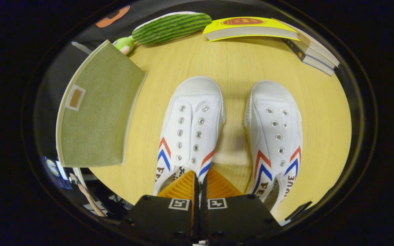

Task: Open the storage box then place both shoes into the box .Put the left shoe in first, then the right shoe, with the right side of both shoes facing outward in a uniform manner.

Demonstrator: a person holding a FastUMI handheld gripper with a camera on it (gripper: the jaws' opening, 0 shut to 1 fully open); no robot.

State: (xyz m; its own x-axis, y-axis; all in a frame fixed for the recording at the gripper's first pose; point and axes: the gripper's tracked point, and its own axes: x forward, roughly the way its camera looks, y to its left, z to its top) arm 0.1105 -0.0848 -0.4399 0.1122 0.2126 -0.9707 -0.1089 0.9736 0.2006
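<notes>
On wooden tabletop (238, 65) two white canvas shoes are sitting side by side, toes pointing away, w/ metal eyelets, no laces, red-blue chevrons near heels. Left shoe (190, 126) is lying just ahead of gripper (199, 182), whose fingers are pressing together, nothing visibly between them; right shoe (275, 133) beside it, apart. Storage box (94, 112), green fabric, lid closed, is sitting left of shoes.

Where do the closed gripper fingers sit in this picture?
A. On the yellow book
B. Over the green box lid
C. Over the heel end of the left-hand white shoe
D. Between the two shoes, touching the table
C: the gripper has its fingers pressed together over the heel end of the left-hand white shoe, with the other shoe beside them.
</notes>
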